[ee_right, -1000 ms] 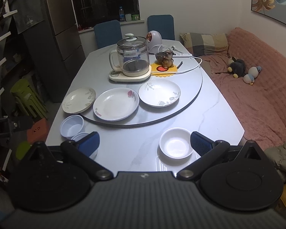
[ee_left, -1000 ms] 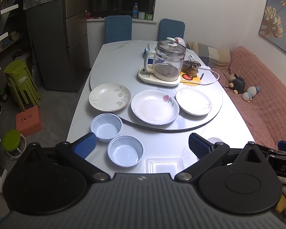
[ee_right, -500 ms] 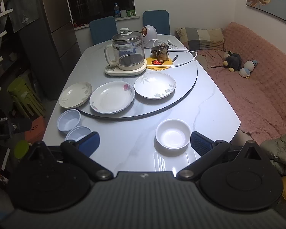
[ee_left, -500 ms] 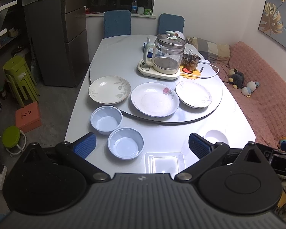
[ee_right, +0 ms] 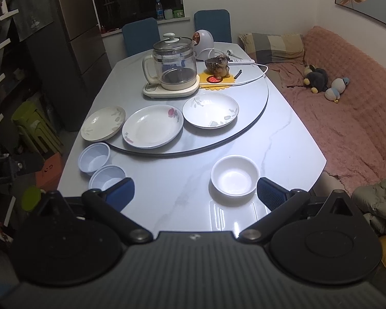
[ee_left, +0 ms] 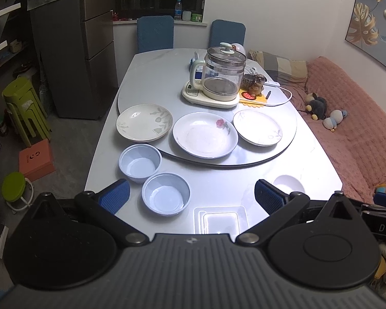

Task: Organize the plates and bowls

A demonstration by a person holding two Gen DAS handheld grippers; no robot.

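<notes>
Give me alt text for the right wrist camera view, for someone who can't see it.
An open gripper hovers over a grey table, nearest a white bowl. Two blue bowls sit at left, and three plates lie on a turntable in front of a glass kettle.

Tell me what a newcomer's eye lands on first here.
Probably the glass kettle standing tall at the back of the round turntable, with three plates fanned along the turntable's near edge, the rose plate in the middle. Nearer, a white bowl sits alone, opposite two blue bowls.
</notes>
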